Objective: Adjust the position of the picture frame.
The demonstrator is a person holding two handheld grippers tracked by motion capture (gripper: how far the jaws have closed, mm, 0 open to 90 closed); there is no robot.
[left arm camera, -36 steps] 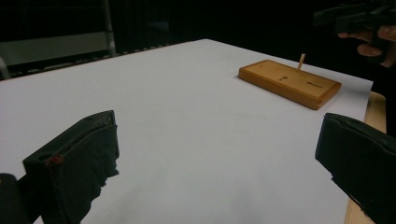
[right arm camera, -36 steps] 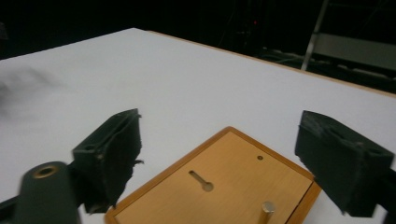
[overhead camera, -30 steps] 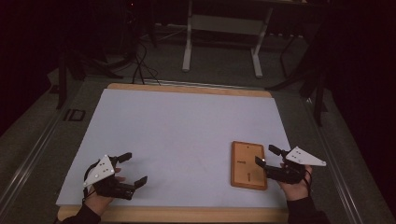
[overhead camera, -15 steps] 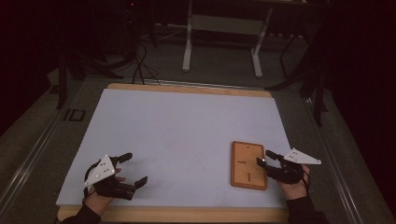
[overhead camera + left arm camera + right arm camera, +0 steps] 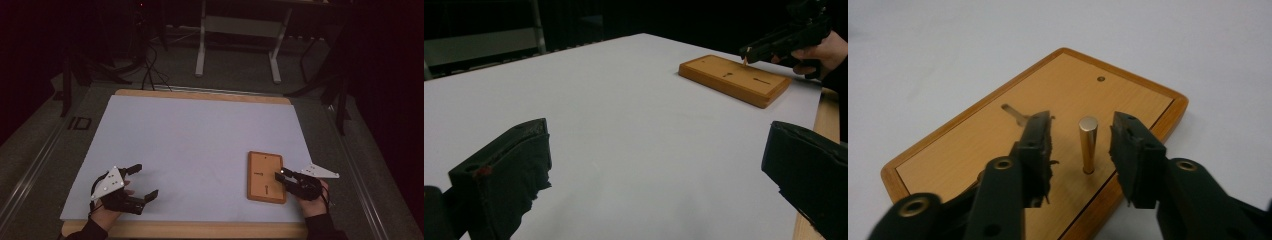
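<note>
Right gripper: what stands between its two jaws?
A brass peg stands upright in the wooden board, between the open right gripper jaws; the right gripper view shows gaps both sides.

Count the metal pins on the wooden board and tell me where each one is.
2. One brass pin stands upright near the edge of the wooden board, between the open jaws of the right hand-held gripper. Another pin lies flat in a slot behind the left jaw, partly hidden.
</note>
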